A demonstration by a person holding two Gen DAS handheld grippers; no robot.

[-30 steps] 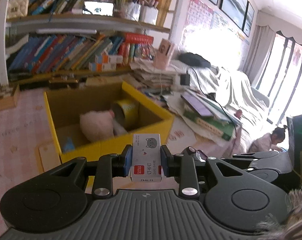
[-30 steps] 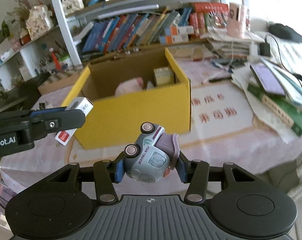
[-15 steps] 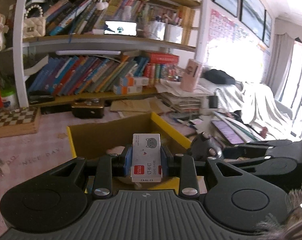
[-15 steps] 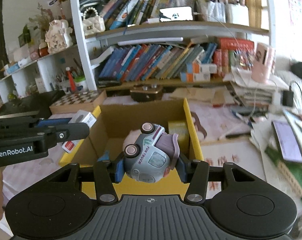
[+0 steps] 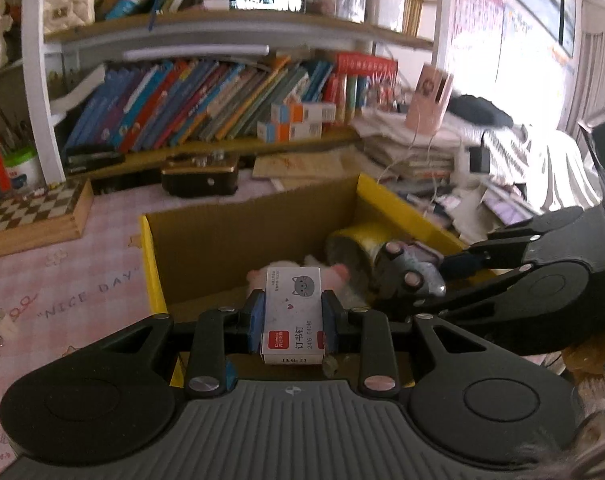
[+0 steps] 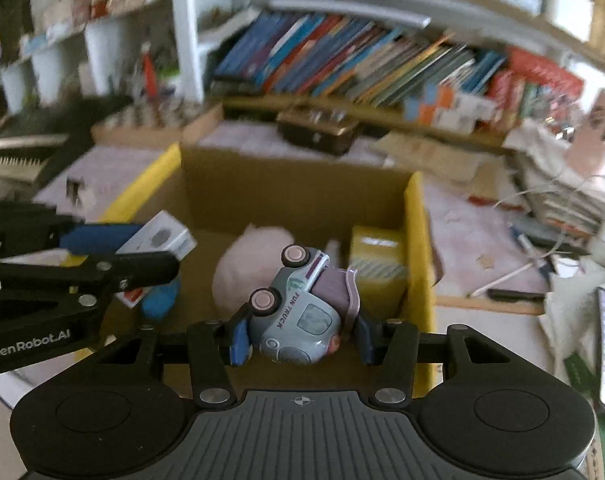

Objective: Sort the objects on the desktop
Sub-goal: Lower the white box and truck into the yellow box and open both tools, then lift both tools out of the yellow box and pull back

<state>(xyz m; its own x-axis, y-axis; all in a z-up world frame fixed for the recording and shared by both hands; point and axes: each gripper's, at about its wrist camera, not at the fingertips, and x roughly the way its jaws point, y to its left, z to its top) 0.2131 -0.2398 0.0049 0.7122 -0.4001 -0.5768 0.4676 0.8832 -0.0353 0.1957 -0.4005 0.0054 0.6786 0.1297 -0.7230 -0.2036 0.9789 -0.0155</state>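
My left gripper (image 5: pixel 293 322) is shut on a white staple box (image 5: pixel 293 312) with a cat drawing and holds it over the near edge of the yellow cardboard box (image 5: pixel 152 276). My right gripper (image 6: pixel 301 338) is shut on a grey toy truck (image 6: pixel 302 316) lying on its side, held above the same box (image 6: pixel 416 240). The truck shows in the left wrist view (image 5: pixel 408 272), the staple box in the right wrist view (image 6: pixel 158 240). Inside the box lie a pink plush (image 6: pixel 246 268), a yellow tape roll (image 6: pixel 376 268) and a blue item (image 6: pixel 160 300).
A chessboard (image 5: pixel 34 216) and a dark case (image 5: pixel 200 176) sit on the pink tablecloth behind the box. Bookshelves (image 5: pixel 206 96) fill the back. Stacked papers, cables and books (image 6: pixel 562 200) crowd the desk to the right.
Both grippers have moved forward and tilted down over the open box, still holding their objects. The box interior now shows beneath them, and the two grippers are closer together.
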